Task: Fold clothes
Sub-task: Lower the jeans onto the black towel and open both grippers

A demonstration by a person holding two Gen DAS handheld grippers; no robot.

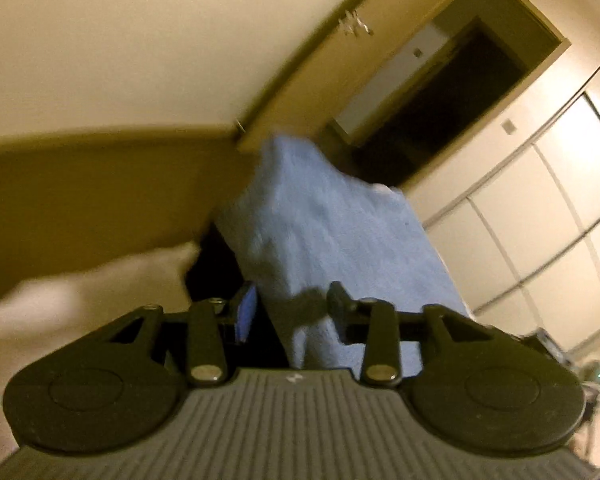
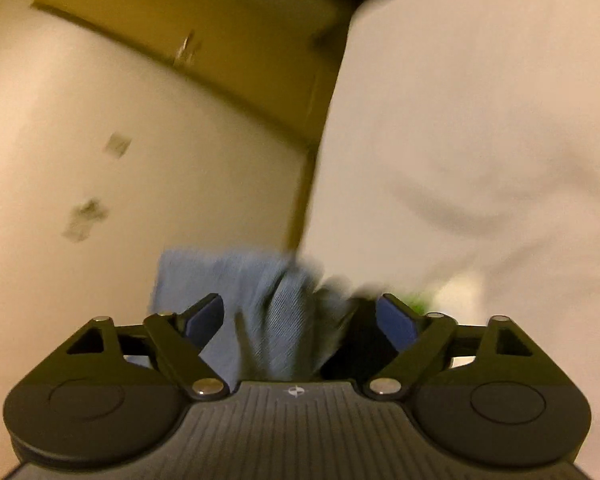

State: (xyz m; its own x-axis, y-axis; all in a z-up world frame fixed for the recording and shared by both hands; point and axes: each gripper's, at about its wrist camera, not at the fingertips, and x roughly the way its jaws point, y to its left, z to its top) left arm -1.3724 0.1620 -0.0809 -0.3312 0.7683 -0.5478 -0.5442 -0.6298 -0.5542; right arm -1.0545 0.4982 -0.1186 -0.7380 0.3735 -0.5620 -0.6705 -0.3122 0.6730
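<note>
Cream walls, a dim doorway and pale wardrobe panels frame both views, everything tilted and smeared by motion. Nearest in the left wrist view, the left gripper [image 1: 292, 312] has its jaws drawn partly in, with the blue cloth [image 1: 320, 220] running up between them; blur hides whether both pads truly press on it, so a firm grip cannot be confirmed. Nearest in the right wrist view, the right gripper [image 2: 300, 320] stands with its jaws spread wide, and a bunched corner of the same blue cloth [image 2: 268, 300] lies between the blue pads without either one pressing it (looks like a release, judged from that gap). Farther off in the left view the cloth rises as a broad slab, a white sleeve [image 1: 80, 280] beside it, then the doorway [image 1: 440, 120] and wardrobe doors [image 1: 540, 200]. To do this fold step well, I would let the freed corner settle fully before pulling the right fingers away, keep the left edge taut and level, and lower both sides together so no crease skews. Only the left view shows the cloth's full spread; only the right shows the crumpled corner and a large white fabric mass [image 2: 480, 120] close by.
</note>
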